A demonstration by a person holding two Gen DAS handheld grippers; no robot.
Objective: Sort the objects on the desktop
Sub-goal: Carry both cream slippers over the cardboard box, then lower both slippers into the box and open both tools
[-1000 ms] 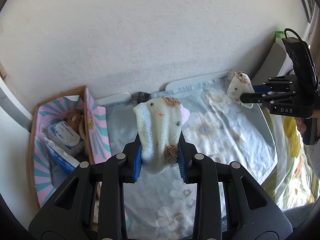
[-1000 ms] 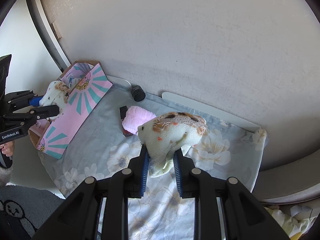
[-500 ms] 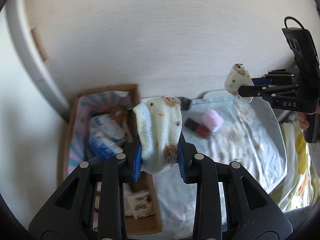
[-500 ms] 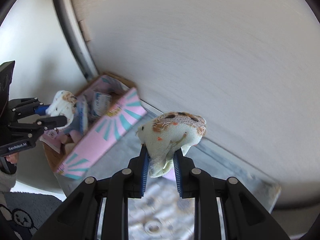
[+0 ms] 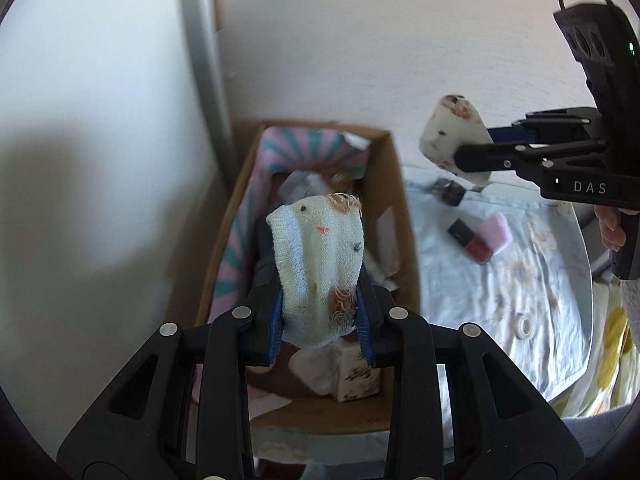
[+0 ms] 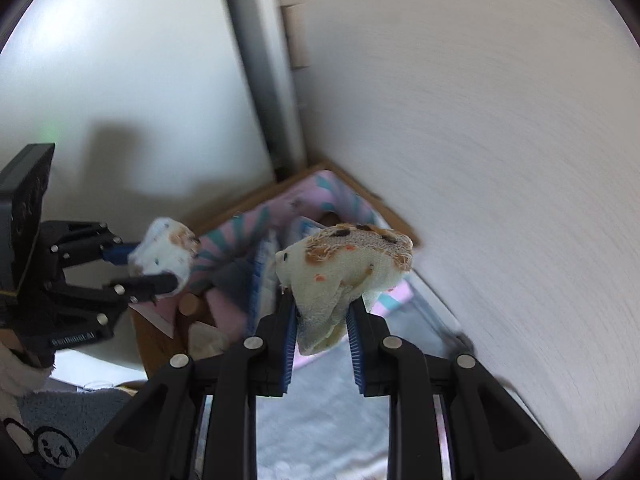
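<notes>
Hovering over the box (image 5: pixel 404 216), the left claw (image 5: pixel 320 316) pinches one sock (image 5: pixel 320 256); the right claw (image 6: pixel 322 330), pinching the second sock (image 6: pixel 348 268), hangs nearer its far right side. Several items already lie inside. One red-and-black block (image 5: pixel 470 240) and one pink pad (image 5: pixel 496 232) await on the worktop (image 5: pixel 540 292).

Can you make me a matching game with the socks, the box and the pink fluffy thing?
Things:
1. spotted sock
2. second spotted sock
3. cardboard box
4. pink fluffy thing

Places:
A. lying on the flowery cloth
B. pinched in the right tool
C. pinched in the left tool
D. standing by the wall, already holding stuff

Pairs: 1-C, 2-B, 3-D, 4-A
</notes>
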